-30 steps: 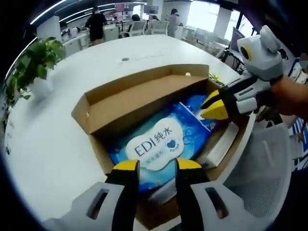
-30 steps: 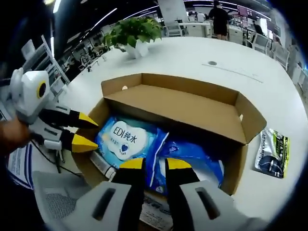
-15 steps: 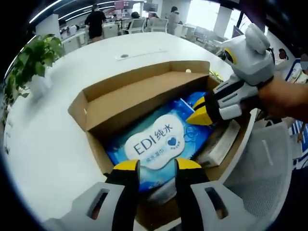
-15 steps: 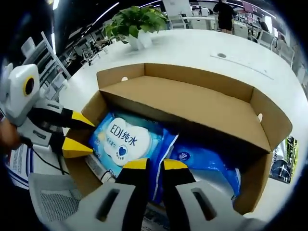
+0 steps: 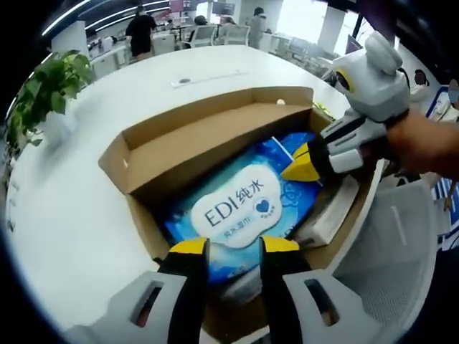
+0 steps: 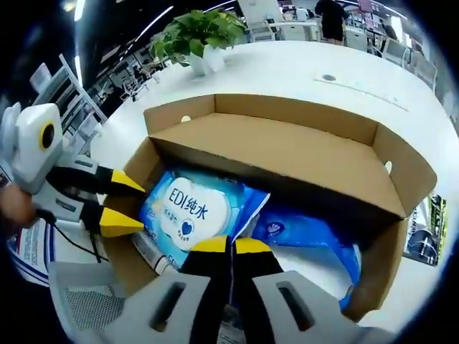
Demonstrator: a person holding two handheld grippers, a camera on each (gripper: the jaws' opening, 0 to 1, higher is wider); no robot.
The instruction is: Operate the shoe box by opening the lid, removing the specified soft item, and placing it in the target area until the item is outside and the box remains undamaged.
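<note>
The brown cardboard shoe box [image 5: 208, 147] [image 6: 287, 154] stands open on the white table, its lid folded back. Inside lies a blue pack of wet wipes [image 5: 240, 208] [image 6: 188, 211] with a white "EDI" label. My right gripper [image 6: 231, 246] [image 5: 301, 168] has its jaws almost together, pinching the pack's edge nearest to it. The left gripper [image 5: 235, 247] [image 6: 123, 203] is open, its yellow tips at the box's short end, just over the rim and the end of the pack.
A second blue pack [image 6: 308, 236] and a flat white item [image 5: 330, 215] also lie in the box. A potted plant [image 6: 201, 36] [image 5: 46, 93] and a dark packet [image 6: 419, 229] are on the round table [image 5: 64, 215]. A mesh chair [image 5: 401, 236] is beside the box.
My right gripper's jaws have come together on the pack's edge, and the pack has shifted slightly inside the box. The left gripper has stayed open in place.
</note>
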